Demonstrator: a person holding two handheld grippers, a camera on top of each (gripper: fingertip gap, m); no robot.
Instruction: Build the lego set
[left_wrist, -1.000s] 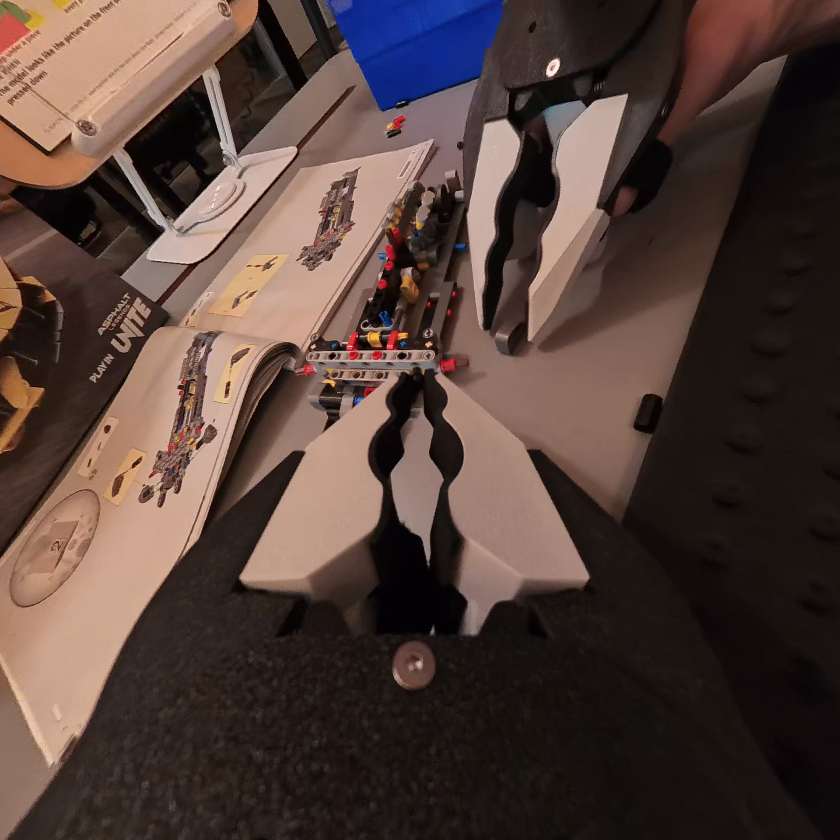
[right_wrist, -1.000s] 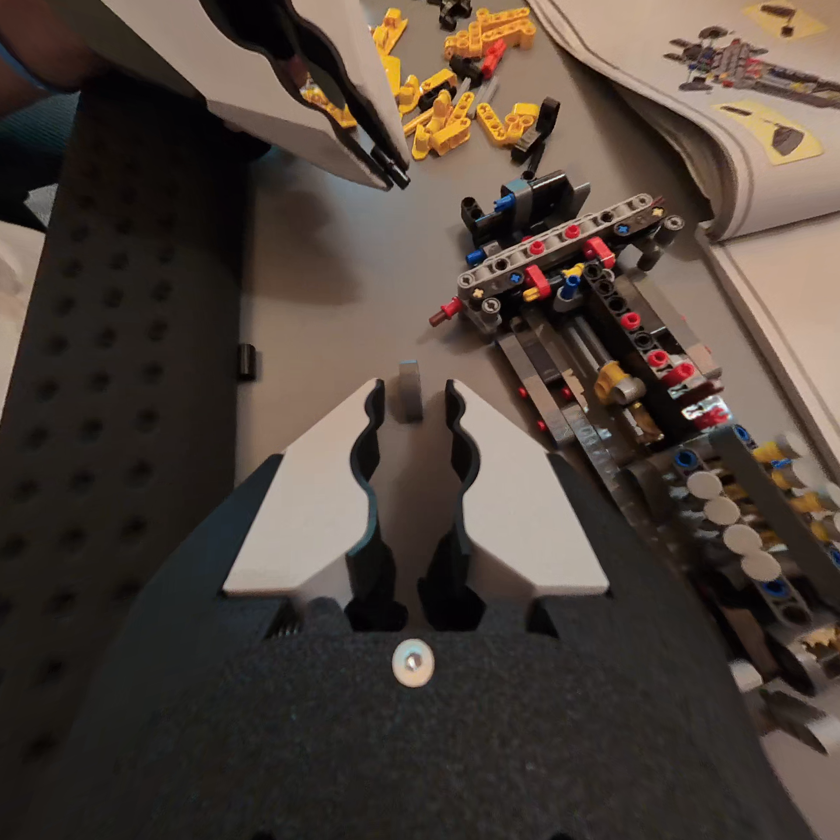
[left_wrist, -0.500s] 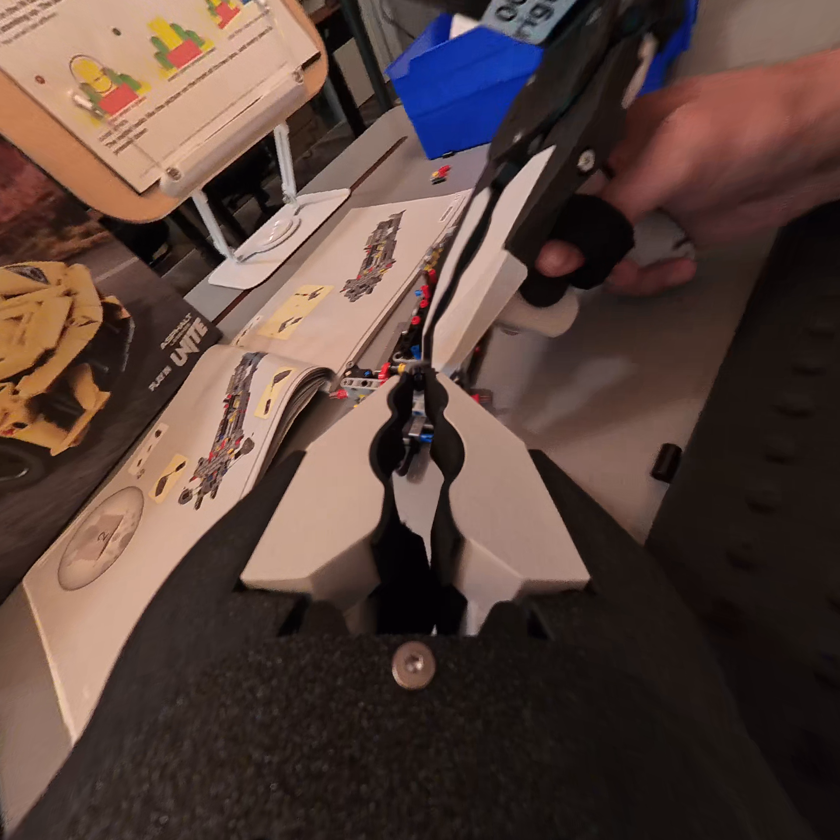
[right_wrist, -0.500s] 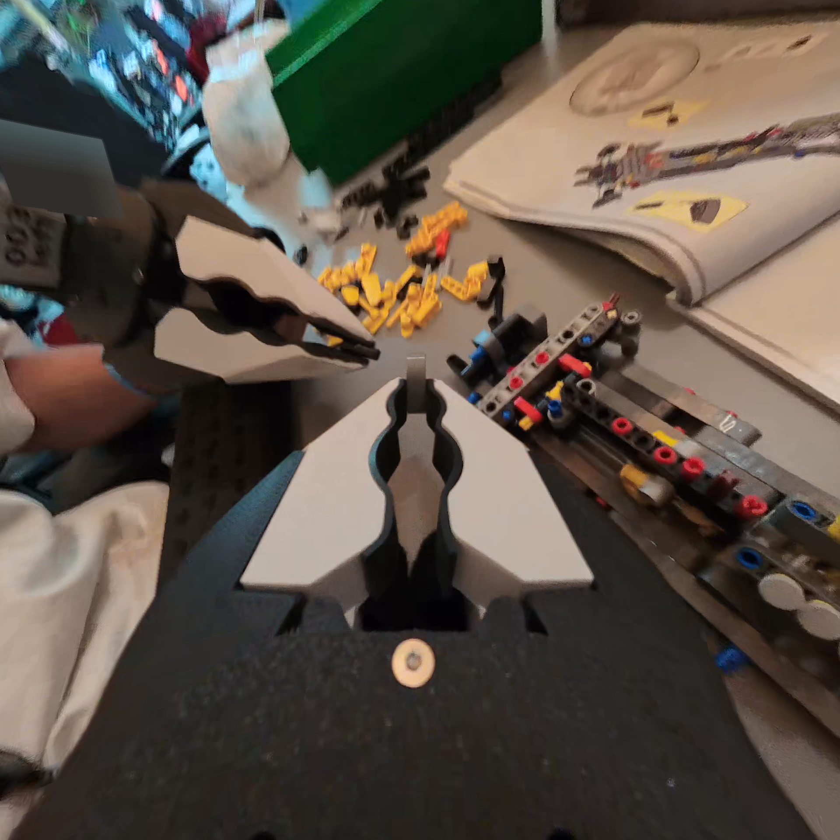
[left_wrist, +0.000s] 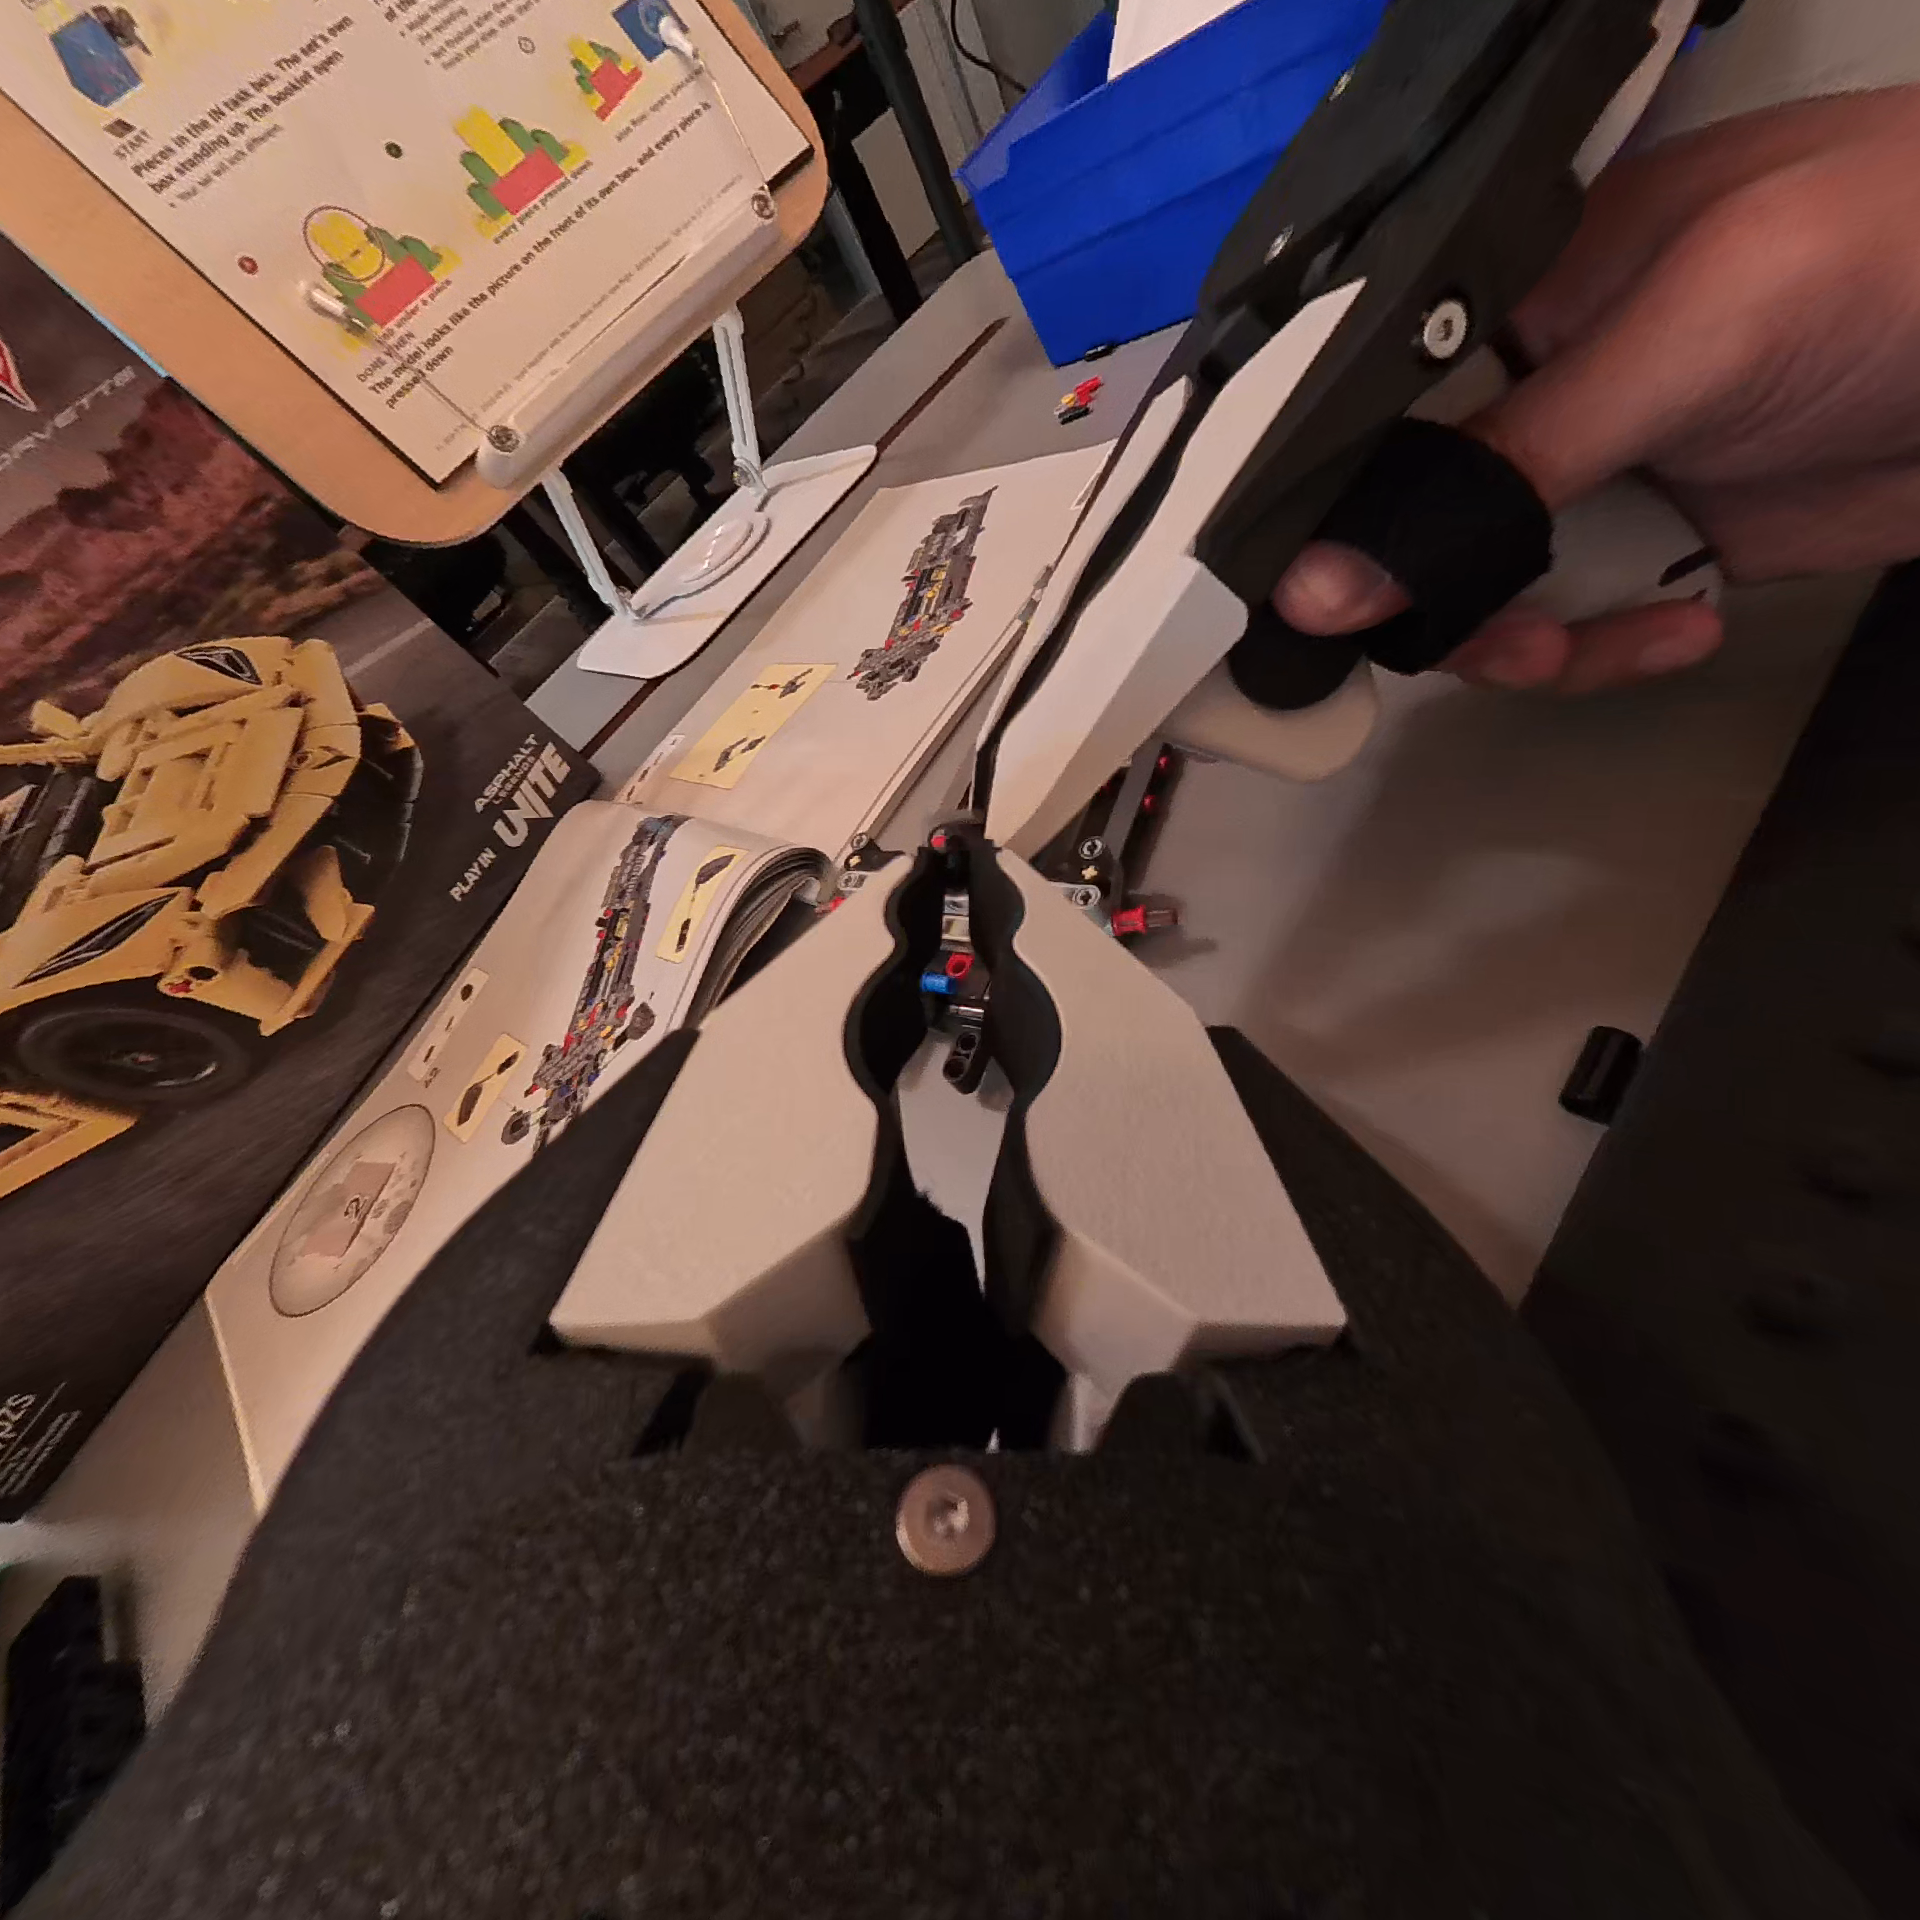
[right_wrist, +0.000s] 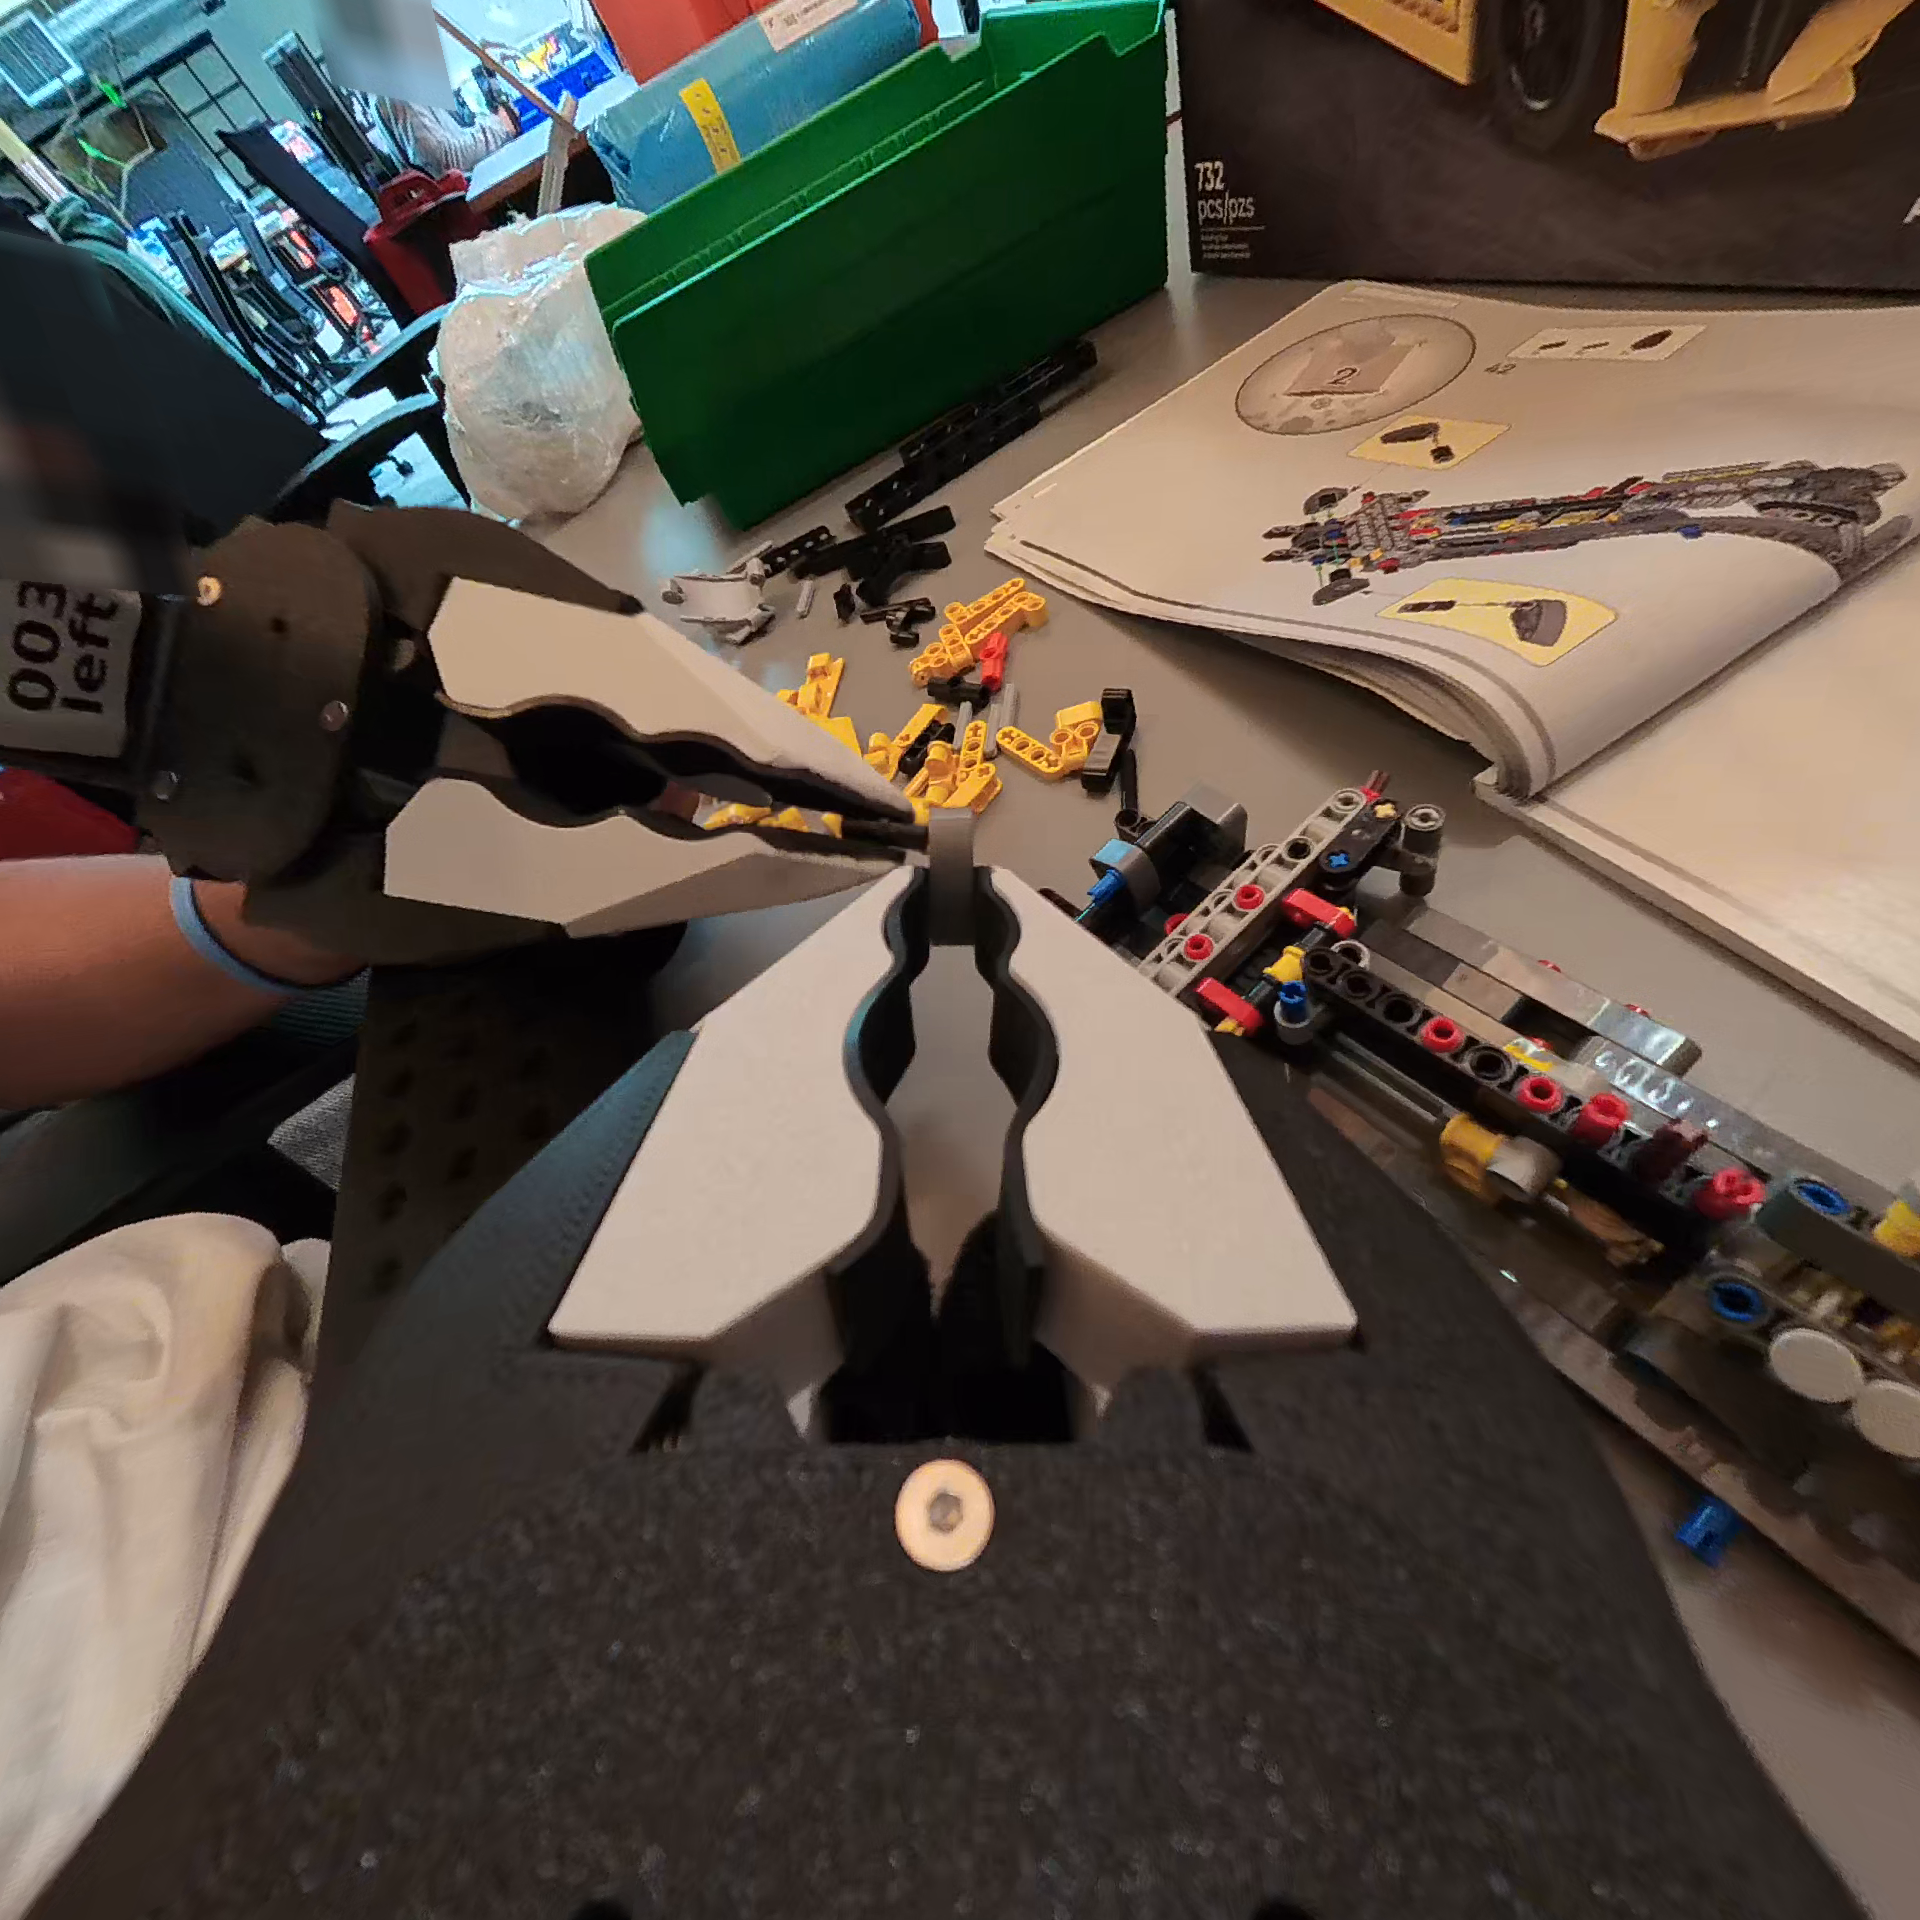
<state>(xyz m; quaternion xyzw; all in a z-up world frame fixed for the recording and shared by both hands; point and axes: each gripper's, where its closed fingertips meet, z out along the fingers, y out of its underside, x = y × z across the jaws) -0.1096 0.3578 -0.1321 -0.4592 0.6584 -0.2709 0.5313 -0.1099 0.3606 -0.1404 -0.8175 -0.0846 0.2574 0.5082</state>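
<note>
Left hand-held gripper (right_wrist: 914, 831) at 9 o'clock, jaws pressed together, nothing visibly held, tips touching grey piece (right_wrist: 948, 844). Right hand-held gripper (right_wrist: 948, 883) pinching grey piece upright, long axis vertical, above counter (right_wrist: 1226, 707). Car frame (right_wrist: 1455, 1049) at 3 o'clock, on counter; right gripper nearer.

The right gripper (right_wrist: 948, 868) is raised off the table, its two pale fingers (right_wrist: 774, 1117) drawn close and pinching at their tips. The left gripper (right_wrist: 914, 831) reaches in from the left side, level and pointing right, its jaws nearly together, tips touching the right gripper's tips. A bare hand (left_wrist: 1704, 395) grips the right gripper's handle, one finger through a black loop; a forearm (right_wrist: 135, 966) with a blue band extends behind the left gripper.
</note>
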